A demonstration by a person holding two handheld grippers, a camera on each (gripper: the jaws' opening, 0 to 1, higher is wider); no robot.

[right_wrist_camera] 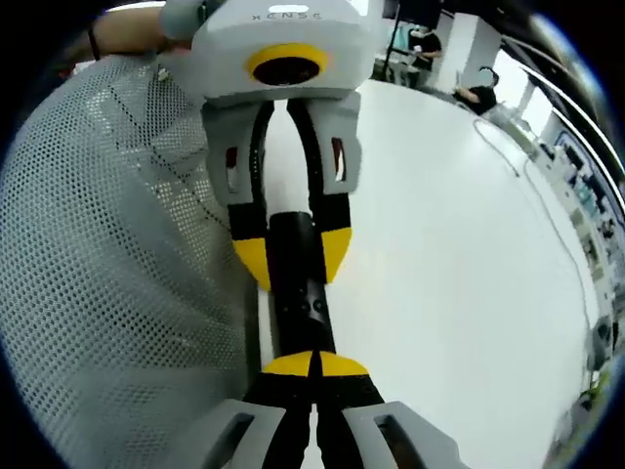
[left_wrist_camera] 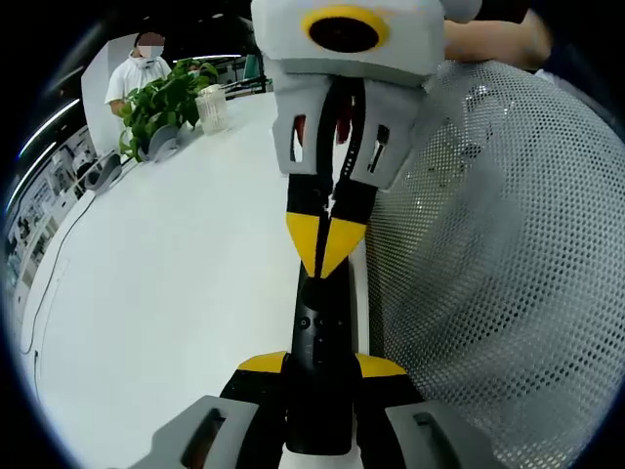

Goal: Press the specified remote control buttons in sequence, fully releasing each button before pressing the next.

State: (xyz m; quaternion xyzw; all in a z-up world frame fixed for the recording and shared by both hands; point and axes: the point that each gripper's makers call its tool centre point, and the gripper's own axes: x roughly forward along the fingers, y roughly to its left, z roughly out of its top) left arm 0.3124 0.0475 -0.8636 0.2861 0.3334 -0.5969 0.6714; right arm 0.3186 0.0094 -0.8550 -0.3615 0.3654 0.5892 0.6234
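Black remote control [left_wrist_camera: 318,342] lies lengthwise on the white bench [left_wrist_camera: 166,293], just beside a grey mesh surface [left_wrist_camera: 498,274]; left gripper [left_wrist_camera: 320,369] holds its near end, yellow-tipped fingers [left_wrist_camera: 262,363] clamped on both sides; right gripper [left_wrist_camera: 326,256] comes in from opp. end, its fingers closed together, tips touching remote's top face; in right gripper view same remote [right_wrist_camera: 298,283] sits betw. left gripper's fingers [right_wrist_camera: 251,256]; potted plant [left_wrist_camera: 161,103] and person [left_wrist_camera: 137,68] at bench's far edge.

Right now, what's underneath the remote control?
The remote control is clamped between the left claw's tips, above the white table. The right claw presses its top with shut tips. Whether it touches the table is hidden.
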